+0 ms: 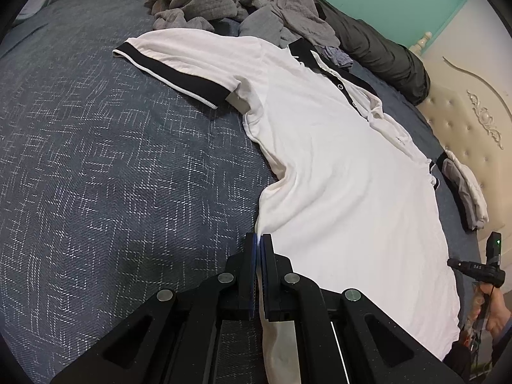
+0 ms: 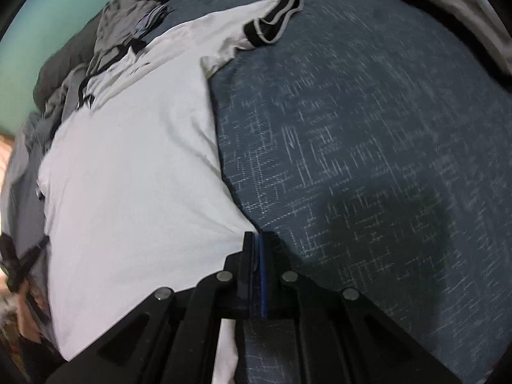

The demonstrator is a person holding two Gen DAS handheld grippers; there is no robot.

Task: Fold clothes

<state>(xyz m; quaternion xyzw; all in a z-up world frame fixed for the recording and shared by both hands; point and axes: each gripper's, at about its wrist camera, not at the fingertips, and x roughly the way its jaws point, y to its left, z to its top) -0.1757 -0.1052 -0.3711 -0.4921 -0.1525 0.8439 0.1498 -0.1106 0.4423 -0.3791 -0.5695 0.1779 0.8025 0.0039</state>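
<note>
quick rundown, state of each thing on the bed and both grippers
white polo shirt: spread flat on the bed, front up, not yet folded
left gripper: shut on the shirt's hem edge
right gripper: shut on the opposite hem edge
grey clothes pile: crumpled, unfolded
folded garments: stacked near the headboard
bedspread: lying smooth

The polo shirt point(image 1: 336, 166) looks like soft matt knit cotton, white with smooth black trim; the bedspread point(image 1: 112, 166) is a coarse woven blue-grey cloth with pale flecks; the grey clothes pile point(image 1: 198, 3) looks textured, kinda waffly. Left gripper point(image 1: 258, 240) is matt black plastic with shiny metal pins; headboard point(image 1: 460, 118) is glossy tufted cream padding.
</note>
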